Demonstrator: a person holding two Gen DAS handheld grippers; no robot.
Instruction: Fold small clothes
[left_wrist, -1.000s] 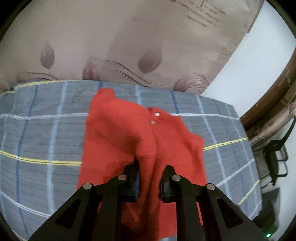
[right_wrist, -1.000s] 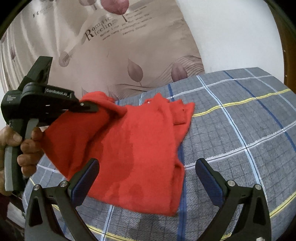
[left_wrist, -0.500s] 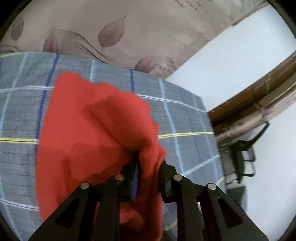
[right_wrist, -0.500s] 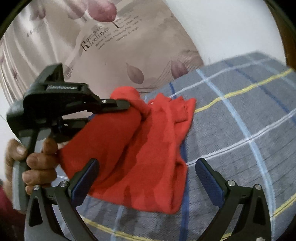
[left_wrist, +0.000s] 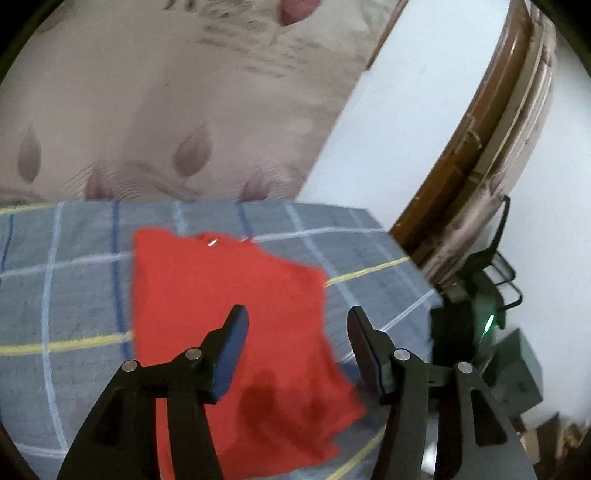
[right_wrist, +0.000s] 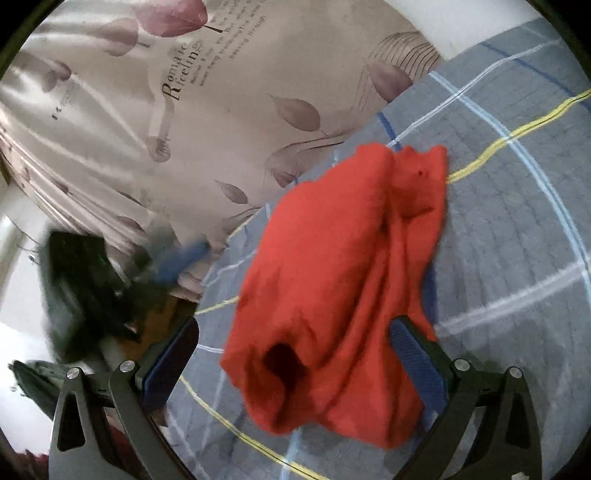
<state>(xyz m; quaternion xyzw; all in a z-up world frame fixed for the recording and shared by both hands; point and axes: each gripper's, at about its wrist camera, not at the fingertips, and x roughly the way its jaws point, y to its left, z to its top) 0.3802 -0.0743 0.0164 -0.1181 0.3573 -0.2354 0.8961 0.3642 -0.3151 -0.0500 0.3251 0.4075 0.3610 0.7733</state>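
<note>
A small red knitted garment (left_wrist: 229, 295) lies folded over on a grey plaid bed cover (left_wrist: 66, 295). My left gripper (left_wrist: 295, 343) is open and empty, hovering just above the garment's near right part. In the right wrist view the garment (right_wrist: 340, 266) is a bunched, doubled-over heap with an open sleeve end toward me. My right gripper (right_wrist: 291, 354) is open, its fingers straddling the near end of the garment without closing on it. The left gripper (right_wrist: 162, 266) shows there as a dark blur at the left, apart from the cloth.
A beige curtain with leaf prints (left_wrist: 147, 110) hangs behind the bed. A wooden frame (left_wrist: 469, 155) and a dark device with a green light (left_wrist: 487, 321) stand off the bed's right edge. The bed cover (right_wrist: 517, 221) stretches to the right of the garment.
My left gripper has opened and let go of the red fabric, which has dropped folded onto the garment, and it has pulled back. My right gripper has moved closer over the garment's near end.
</note>
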